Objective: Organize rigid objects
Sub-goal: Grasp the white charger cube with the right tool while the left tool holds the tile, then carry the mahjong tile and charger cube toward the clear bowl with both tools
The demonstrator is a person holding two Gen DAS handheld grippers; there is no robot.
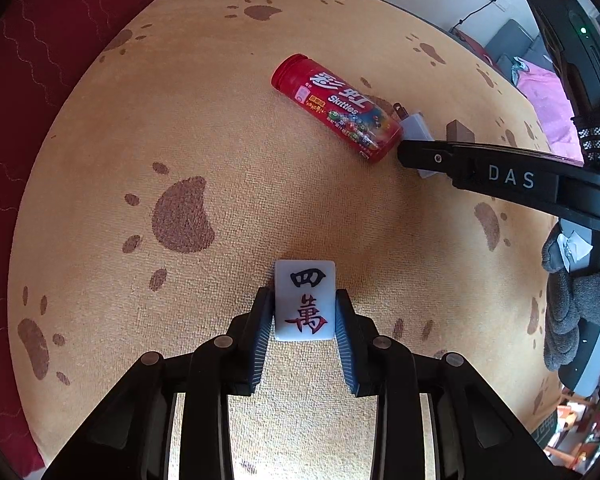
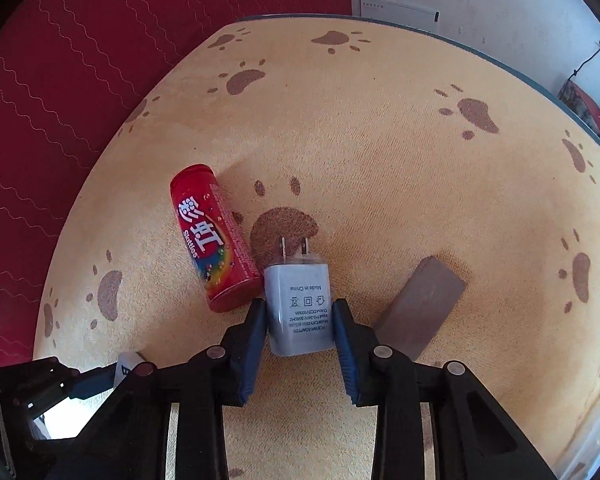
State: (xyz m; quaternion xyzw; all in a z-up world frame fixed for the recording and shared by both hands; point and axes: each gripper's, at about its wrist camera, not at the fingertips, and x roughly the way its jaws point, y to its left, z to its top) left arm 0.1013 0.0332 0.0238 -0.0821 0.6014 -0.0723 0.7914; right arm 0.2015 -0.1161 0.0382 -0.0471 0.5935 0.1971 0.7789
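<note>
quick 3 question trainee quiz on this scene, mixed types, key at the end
1. True or false: the left gripper holds a mahjong tile.
2. What does the right gripper hold? A) Skittles tube B) charger C) brown block
3. Fill in: the Skittles tube is ____ on the mat (upright / lying).

Key:
1. True
2. B, the white charger; the brown block lies free beside it.
3. Lying
</note>
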